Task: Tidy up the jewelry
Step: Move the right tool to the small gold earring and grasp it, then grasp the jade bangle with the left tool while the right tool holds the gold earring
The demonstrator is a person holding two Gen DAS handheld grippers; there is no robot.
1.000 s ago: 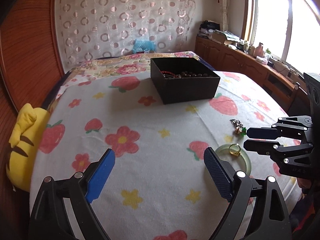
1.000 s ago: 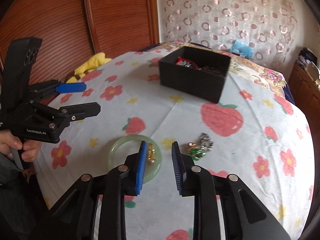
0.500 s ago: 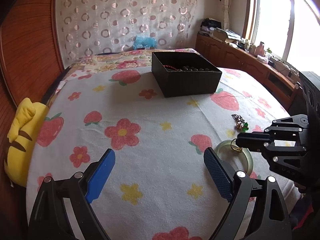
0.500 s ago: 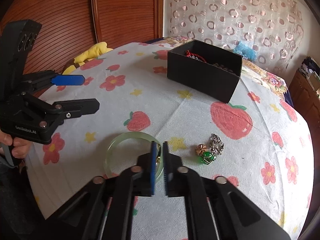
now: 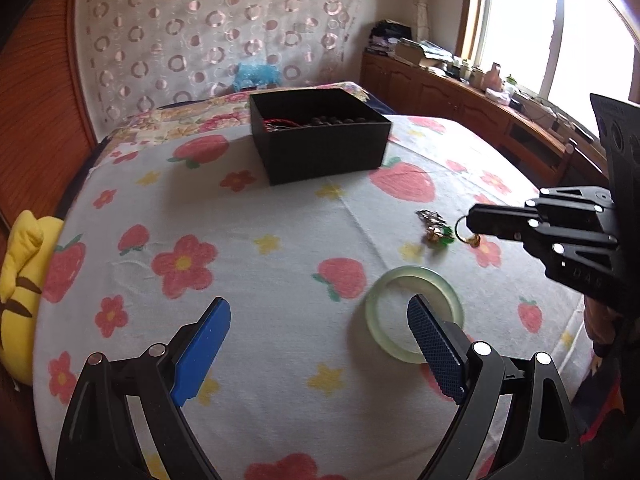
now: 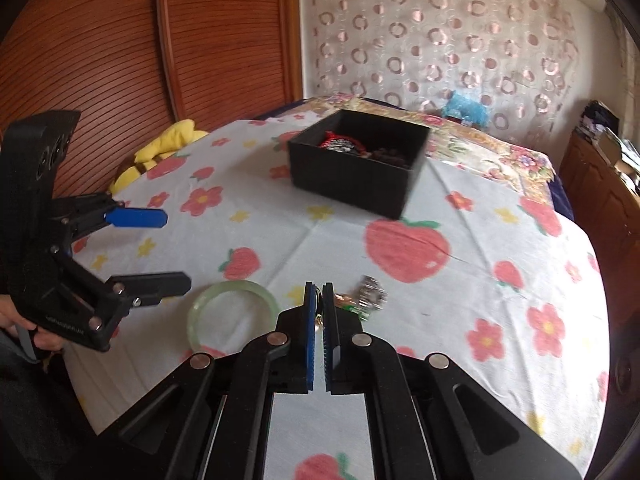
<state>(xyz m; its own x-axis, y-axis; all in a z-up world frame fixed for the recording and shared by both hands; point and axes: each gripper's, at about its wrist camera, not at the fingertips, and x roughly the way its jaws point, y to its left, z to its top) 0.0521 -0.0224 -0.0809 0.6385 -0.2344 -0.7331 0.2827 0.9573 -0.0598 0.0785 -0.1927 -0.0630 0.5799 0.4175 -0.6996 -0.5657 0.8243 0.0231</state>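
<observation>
Your right gripper [image 6: 319, 294] pinches a small gold ring [image 5: 464, 232] above the pale green jade bangle [image 5: 414, 314] to its left, while your left gripper [image 5: 318, 334] hangs spread wide.

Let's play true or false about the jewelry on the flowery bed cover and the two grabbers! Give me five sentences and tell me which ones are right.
1. The right gripper is pinching a small gold ring. True.
2. The green bangle is inside the black box. False: it lies on the bed cover, near the left gripper.
3. The left gripper is wide open and holds nothing. True.
4. The black box is empty. False: red and dark beaded pieces show inside it.
5. The small charm cluster with a green bead lies on the cover, outside the box. True.
</observation>
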